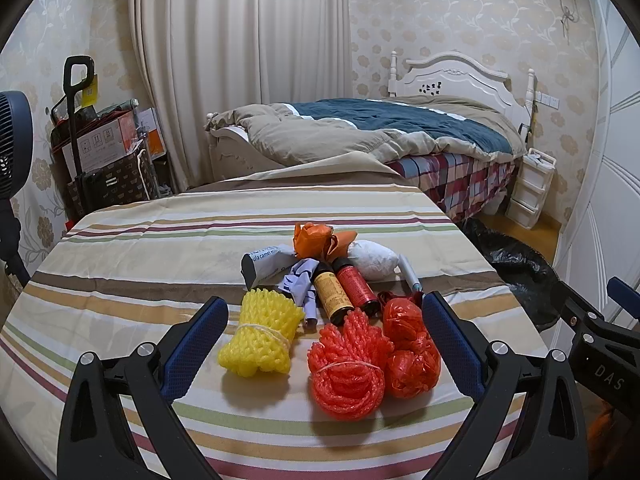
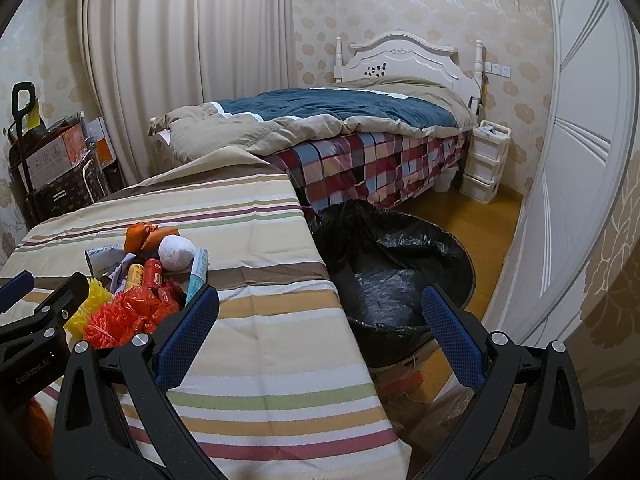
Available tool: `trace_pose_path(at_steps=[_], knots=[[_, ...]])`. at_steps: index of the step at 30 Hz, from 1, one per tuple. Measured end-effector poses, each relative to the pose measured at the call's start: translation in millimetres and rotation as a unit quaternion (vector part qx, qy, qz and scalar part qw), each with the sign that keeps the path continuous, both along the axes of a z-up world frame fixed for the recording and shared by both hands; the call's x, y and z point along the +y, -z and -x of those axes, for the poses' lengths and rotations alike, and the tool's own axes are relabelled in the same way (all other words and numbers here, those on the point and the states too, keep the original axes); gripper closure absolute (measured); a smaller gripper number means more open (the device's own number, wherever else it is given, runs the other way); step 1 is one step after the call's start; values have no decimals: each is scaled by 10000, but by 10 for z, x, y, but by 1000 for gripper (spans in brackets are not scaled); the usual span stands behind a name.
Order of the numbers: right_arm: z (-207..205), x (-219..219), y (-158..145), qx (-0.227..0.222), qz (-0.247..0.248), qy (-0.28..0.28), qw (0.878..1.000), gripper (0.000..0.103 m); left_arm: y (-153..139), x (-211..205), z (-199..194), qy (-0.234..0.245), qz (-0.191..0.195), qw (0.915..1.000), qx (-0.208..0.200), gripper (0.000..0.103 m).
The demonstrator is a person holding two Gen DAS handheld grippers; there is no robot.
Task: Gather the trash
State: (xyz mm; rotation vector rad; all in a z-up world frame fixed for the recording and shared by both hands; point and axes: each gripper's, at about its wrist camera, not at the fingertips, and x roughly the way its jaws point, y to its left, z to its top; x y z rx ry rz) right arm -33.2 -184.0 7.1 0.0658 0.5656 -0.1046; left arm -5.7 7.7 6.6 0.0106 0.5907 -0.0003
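A pile of trash lies on the striped tablecloth (image 1: 120, 280): a yellow foam net (image 1: 260, 332), a red foam net (image 1: 348, 368), a red crumpled bag (image 1: 408, 348), two small bottles (image 1: 340, 288), a white paper ball (image 1: 372, 258), orange wrappers (image 1: 316, 238) and a grey packet (image 1: 264, 264). My left gripper (image 1: 326, 312) is open, its fingers either side of the nets. My right gripper (image 2: 320, 304) is open over the table's right edge, nothing between its fingers. A bin lined with a black bag (image 2: 400, 272) stands on the floor right of the table.
A bed (image 2: 340, 128) with a checked sheet lies behind the table. A white drawer unit (image 2: 484, 160) stands by the headboard. Boxes and a trolley (image 1: 100, 148) fill the left corner, and a fan (image 1: 12, 140) is at the far left. White wardrobe doors (image 2: 580, 160) line the right.
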Motion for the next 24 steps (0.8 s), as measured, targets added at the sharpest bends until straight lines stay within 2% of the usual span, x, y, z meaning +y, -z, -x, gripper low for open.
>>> trace_pose_path(at_steps=[22, 24], knots=[[18, -13, -39, 14, -29, 11, 10000, 4, 37, 20, -7, -17, -5, 10000, 19, 6], [6, -25, 32, 20, -34, 16, 10000, 4, 37, 22, -6, -11, -4, 10000, 21, 6]])
